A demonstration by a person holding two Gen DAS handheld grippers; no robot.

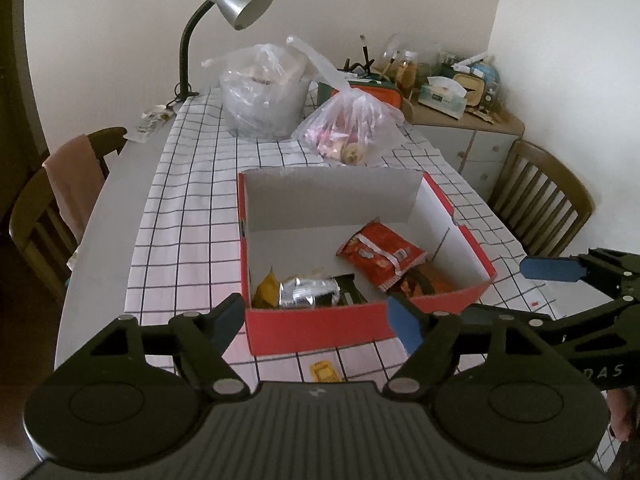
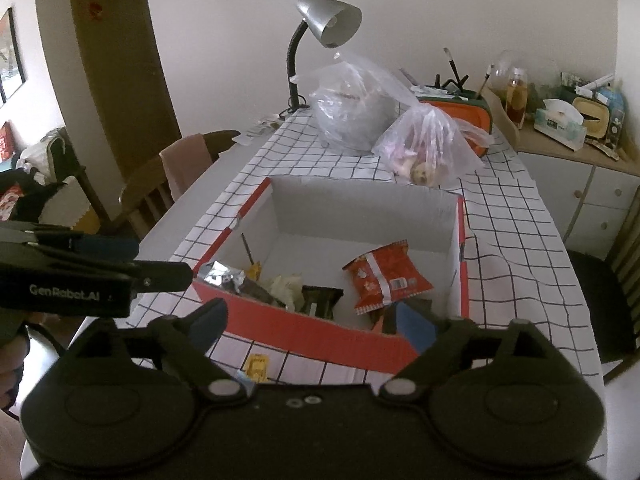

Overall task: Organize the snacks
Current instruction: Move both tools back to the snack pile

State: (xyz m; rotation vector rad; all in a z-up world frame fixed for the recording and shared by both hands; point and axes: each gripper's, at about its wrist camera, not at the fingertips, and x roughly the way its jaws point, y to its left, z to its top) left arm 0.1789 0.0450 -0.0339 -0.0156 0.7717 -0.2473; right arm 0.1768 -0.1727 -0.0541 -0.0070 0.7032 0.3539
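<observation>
A red cardboard box (image 1: 320, 326) (image 2: 320, 334) with a white inside stands on the checked tablecloth. In it lie a red snack bag (image 1: 380, 254) (image 2: 386, 276), a silver packet (image 1: 308, 292) (image 2: 224, 276), a yellow packet (image 1: 266, 290) and dark packets. A small yellow packet (image 1: 326, 372) (image 2: 256, 366) lies on the cloth in front of the box. My left gripper (image 1: 316, 320) is open and empty just before the box's near wall. My right gripper (image 2: 312, 324) is open and empty at the box's near wall, and shows at the right of the left view (image 1: 560, 270).
Two clear plastic bags (image 1: 264, 92) (image 1: 352, 128) with food stand behind the box. A desk lamp (image 1: 236, 0) is at the table's far end. Wooden chairs (image 1: 60, 208) (image 1: 540, 208) flank the table. A cluttered sideboard (image 1: 460, 120) stands at the right wall.
</observation>
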